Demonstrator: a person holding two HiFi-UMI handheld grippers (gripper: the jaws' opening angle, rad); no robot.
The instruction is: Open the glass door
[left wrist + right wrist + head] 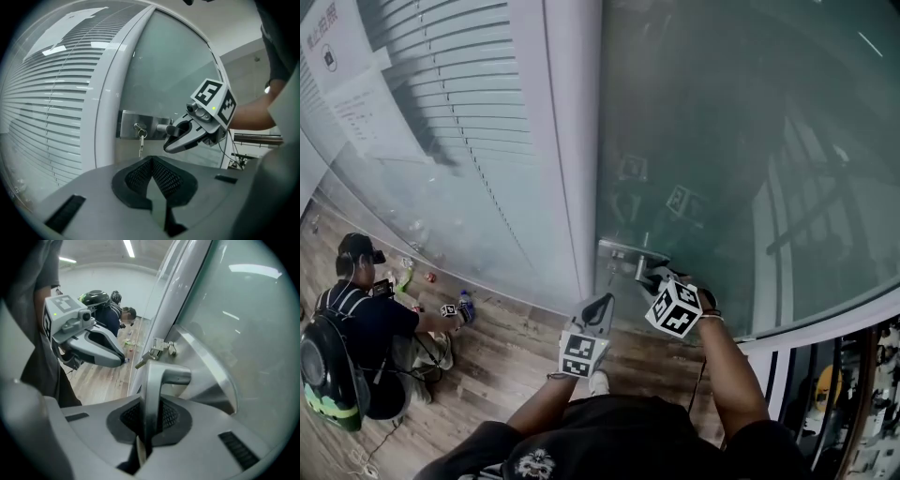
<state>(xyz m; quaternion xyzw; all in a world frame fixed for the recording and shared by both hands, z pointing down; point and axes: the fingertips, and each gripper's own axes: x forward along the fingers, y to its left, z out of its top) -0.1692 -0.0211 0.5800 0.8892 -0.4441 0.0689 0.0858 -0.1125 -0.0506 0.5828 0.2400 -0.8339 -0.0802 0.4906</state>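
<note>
The frosted glass door [722,141] fills the right of the head view. On its left edge a metal lock plate [619,251] carries a lever handle [161,380] and a key [140,140] hanging from the lock. My right gripper [152,413] is shut on the lever, its jaws pointing steeply down onto it; the left gripper view shows it [180,136] at the handle [168,127]. My left gripper [152,161] hangs just left of the door and below the lock, shut on nothing. In the head view it [605,300] is beside the right gripper [654,277].
A white frame post [567,141] borders the door's left side, next to a glass panel with slatted blinds [459,112] and paper notices [347,75]. A person [366,328] with a backpack sits on the wood floor at lower left, small bottles nearby.
</note>
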